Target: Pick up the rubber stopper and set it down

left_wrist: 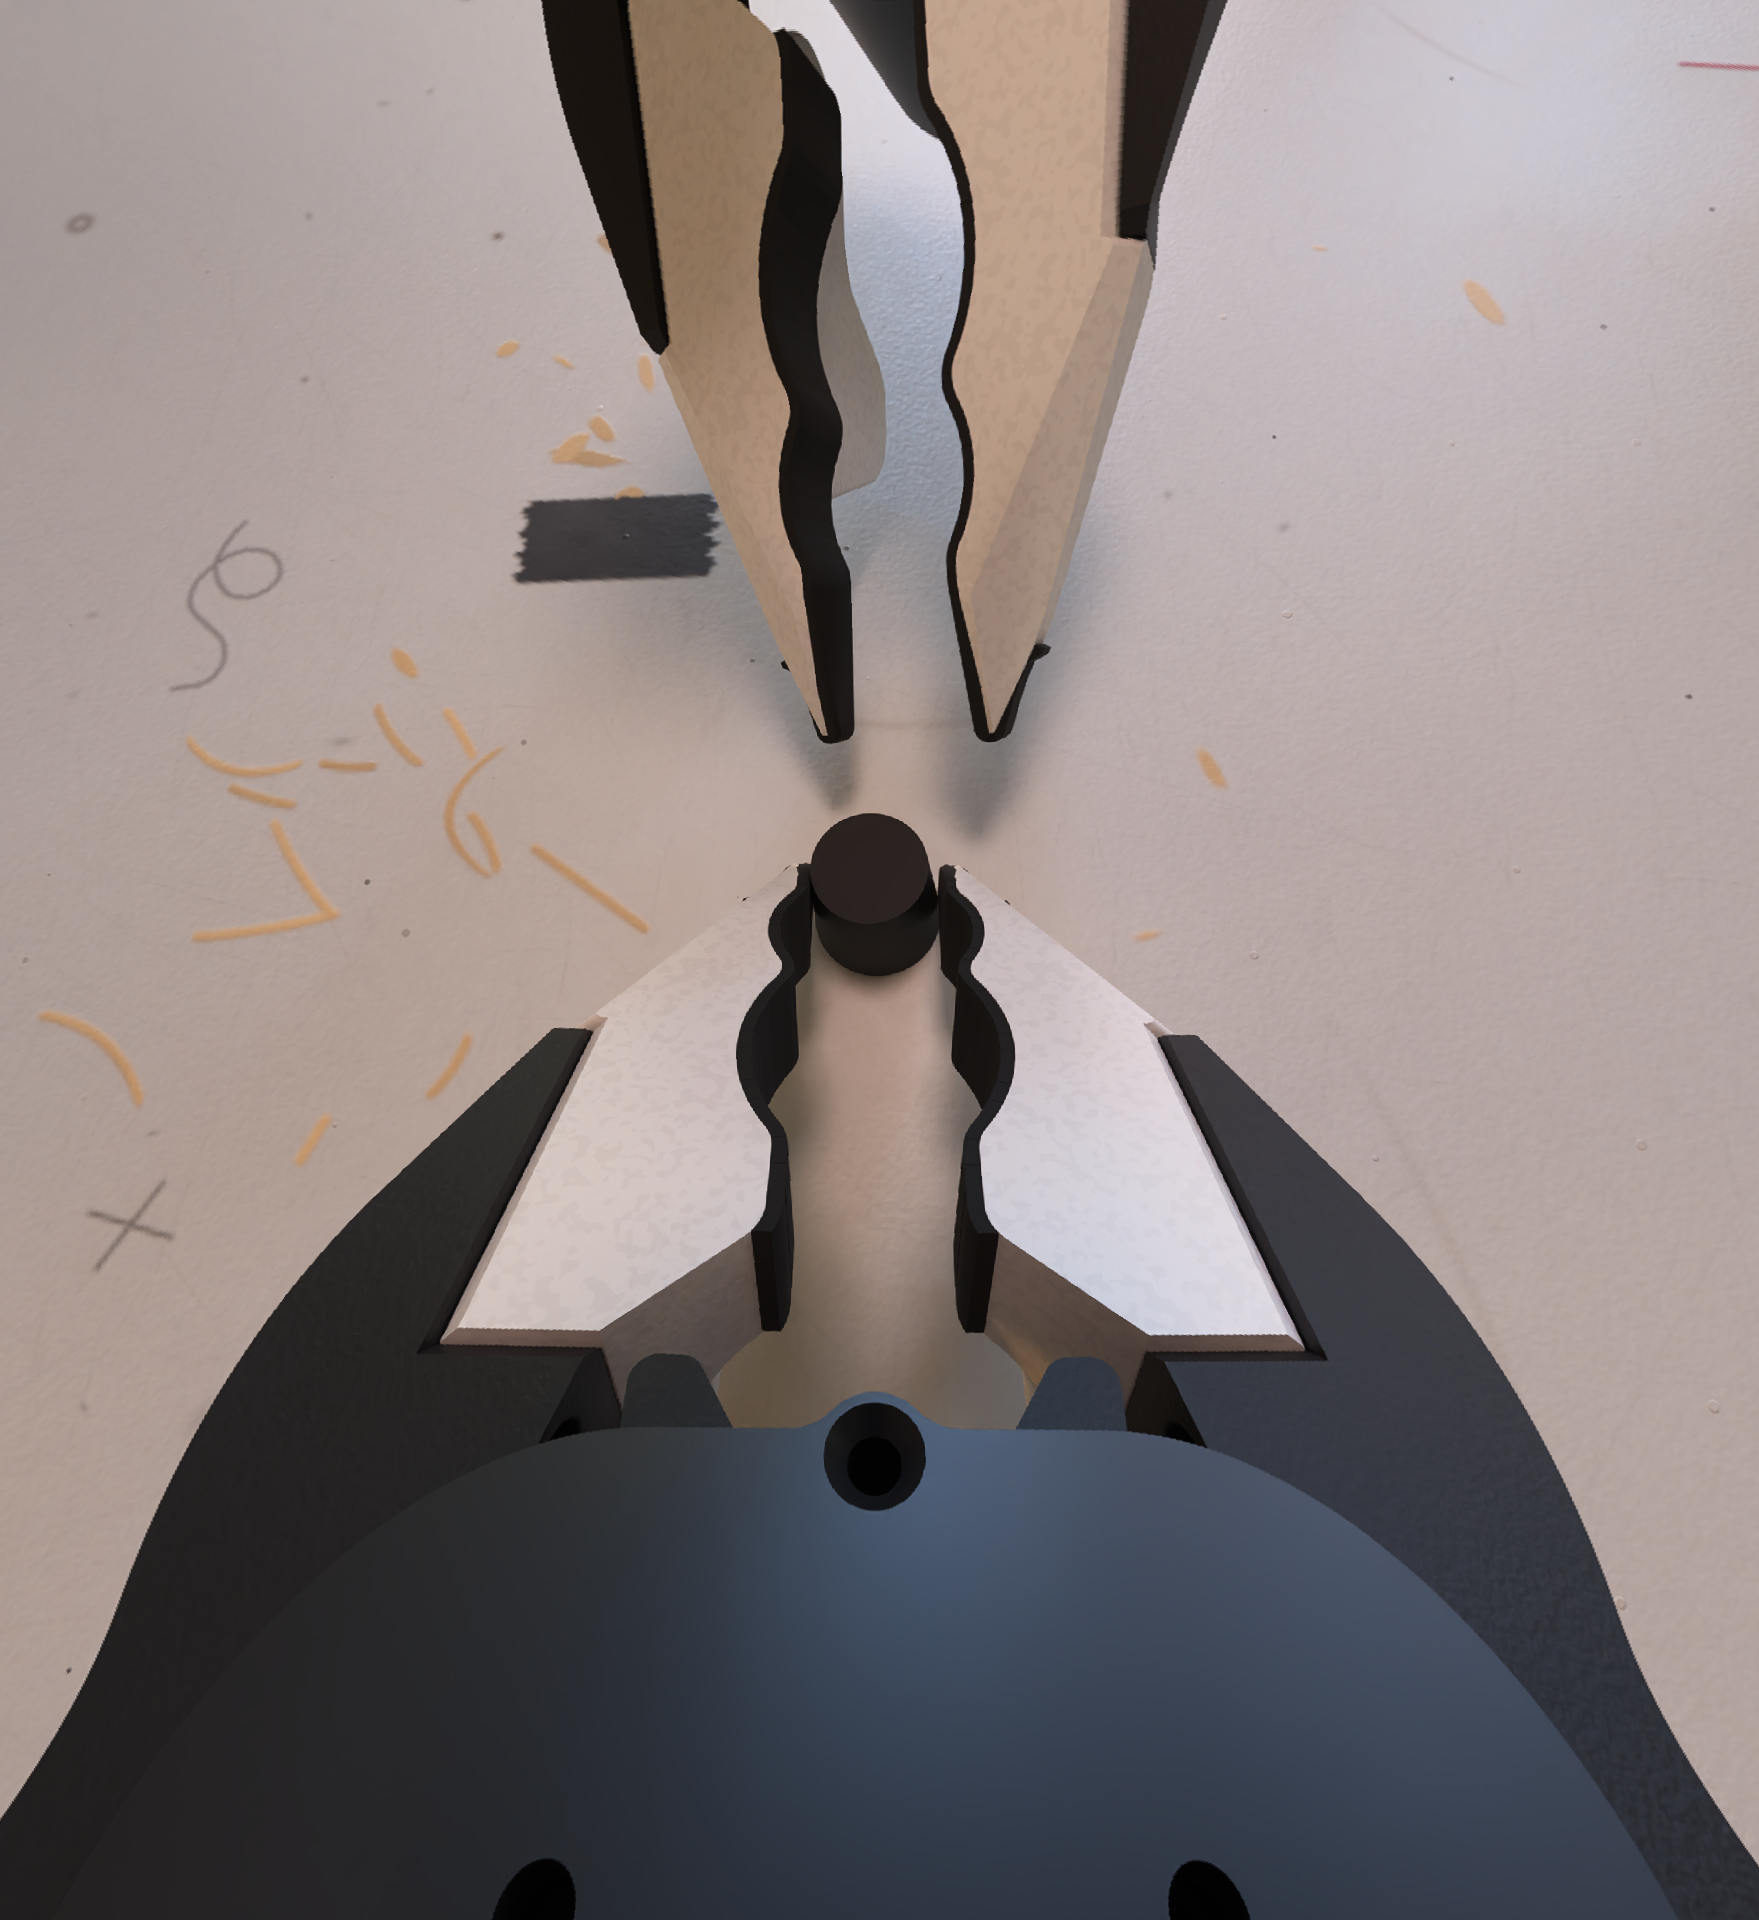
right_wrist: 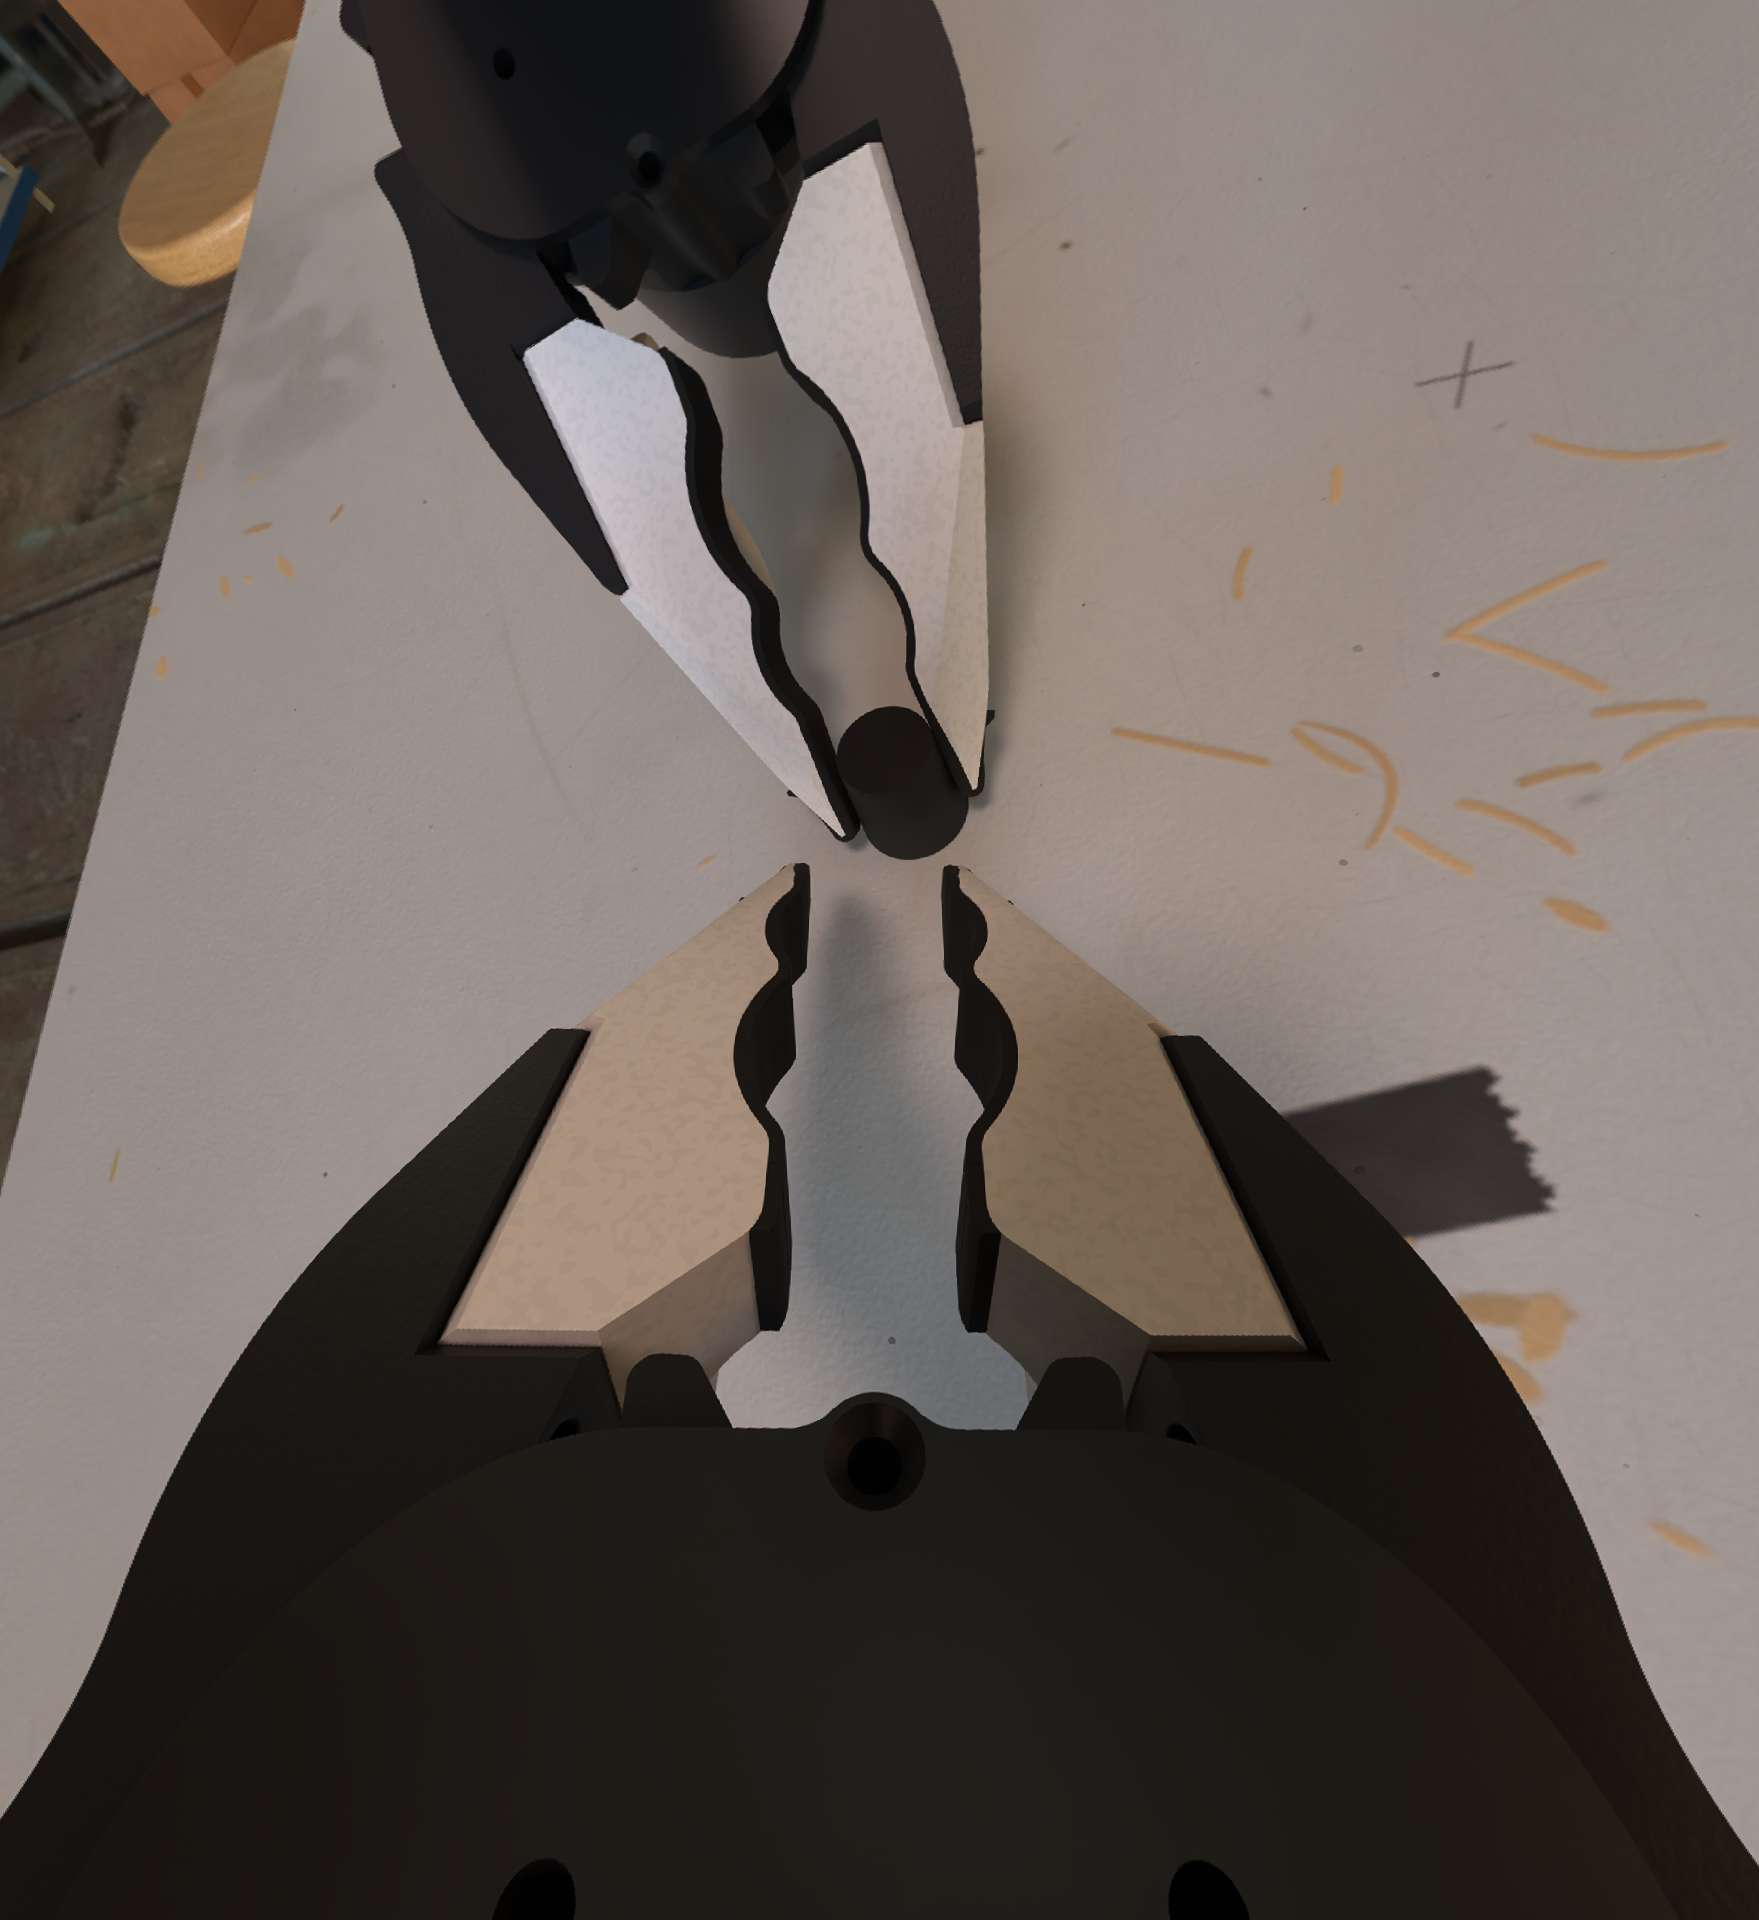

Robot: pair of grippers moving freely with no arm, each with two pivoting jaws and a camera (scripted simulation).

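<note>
The rubber stopper (left_wrist: 873, 899) is a small black cylinder, wider end toward the camera. My left gripper (left_wrist: 875, 883), with white fingers, is shut on it at the fingertips, low over the white table (left_wrist: 1426, 727); whether the stopper touches the table I cannot tell. The right wrist view shows the stopper (right_wrist: 901, 784) between the left gripper's fingertips (right_wrist: 911, 805). My right gripper (right_wrist: 876, 883), with tan fingers, is open and empty, tips just short of the stopper and facing the left gripper. It also reaches down from the top of the left wrist view (left_wrist: 906, 732).
A black tape patch (left_wrist: 620, 538) lies on the table, also seen beside the right gripper (right_wrist: 1426, 1153). Wood shavings (left_wrist: 262, 925) and pencil marks are scattered about. The table's edge (right_wrist: 127, 727) runs along the left, with a round wooden stool (right_wrist: 194, 177) beyond it.
</note>
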